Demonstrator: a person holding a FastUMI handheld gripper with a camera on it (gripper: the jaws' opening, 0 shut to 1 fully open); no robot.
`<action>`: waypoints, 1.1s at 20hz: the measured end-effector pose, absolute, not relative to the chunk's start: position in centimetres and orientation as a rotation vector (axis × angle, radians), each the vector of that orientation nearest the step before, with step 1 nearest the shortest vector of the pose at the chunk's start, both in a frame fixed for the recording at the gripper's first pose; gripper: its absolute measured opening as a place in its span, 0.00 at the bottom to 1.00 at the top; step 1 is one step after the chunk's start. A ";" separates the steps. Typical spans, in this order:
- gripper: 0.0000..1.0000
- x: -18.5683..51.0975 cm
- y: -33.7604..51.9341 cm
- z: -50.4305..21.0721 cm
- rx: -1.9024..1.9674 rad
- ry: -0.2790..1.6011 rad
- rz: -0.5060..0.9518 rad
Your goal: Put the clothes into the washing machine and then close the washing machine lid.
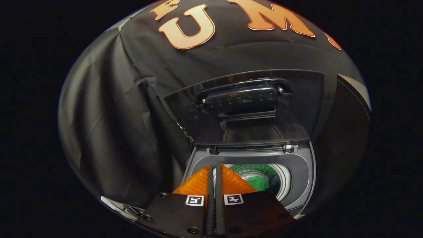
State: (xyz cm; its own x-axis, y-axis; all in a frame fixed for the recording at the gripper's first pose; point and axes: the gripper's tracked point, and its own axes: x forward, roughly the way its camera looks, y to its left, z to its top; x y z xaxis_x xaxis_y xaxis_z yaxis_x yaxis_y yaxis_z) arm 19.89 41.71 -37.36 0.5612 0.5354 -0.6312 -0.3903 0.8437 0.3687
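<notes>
Black cloth drapes the booth behind and beside a top-loading washing machine [302, 185], seen from above along the claw [214, 170]. The claw is clenched and carries nothing: its two orange fingers [198, 181] lie together with only a thin seam between them, their tips over the near-left edge of the tub opening. The clothes [261, 182], a green garment, lie inside the drum [284, 178], beyond and to the right of the fingertips, so the loading step appears complete. The lid [290, 109] stands raised at the rear on its hinge, its dark inner face and moulded handle recess [243, 97] turned toward the camera; it leans back toward the cloth wall. Closing it is judged to be the remaining step. Nothing lies between the claw and the lid, though the lid's top edge sits close to the drape, which could hinder reaching behind it to draw it forward and down.
</notes>
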 end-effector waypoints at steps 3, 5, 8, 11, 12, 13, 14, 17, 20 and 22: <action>0.09 19.9 40.4 -38.9 0.122 0.846 0.489; 0.15 19.3 40.9 -39.9 0.132 0.888 0.506; 0.43 19.0 40.7 -40.3 0.132 0.907 0.510; 0.85 19.2 40.2 -39.9 0.119 0.895 0.501; 0.93 19.2 40.2 -39.8 0.115 0.897 0.499; 1.00 19.2 40.1 -39.8 0.112 0.897 0.495; 1.00 19.2 40.1 -39.5 0.112 0.894 0.489; 0.99 19.8 39.8 -38.7 0.112 0.883 0.478; 0.99 20.4 39.7 -37.1 0.094 0.865 0.481; 0.99 21.1 39.6 -36.1 0.074 0.850 0.481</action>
State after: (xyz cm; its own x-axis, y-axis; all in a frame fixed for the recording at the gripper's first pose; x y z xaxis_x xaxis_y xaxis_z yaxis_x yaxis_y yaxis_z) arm 21.08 39.59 -36.12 0.5596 0.4370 -0.7042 -0.3786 0.8906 0.2518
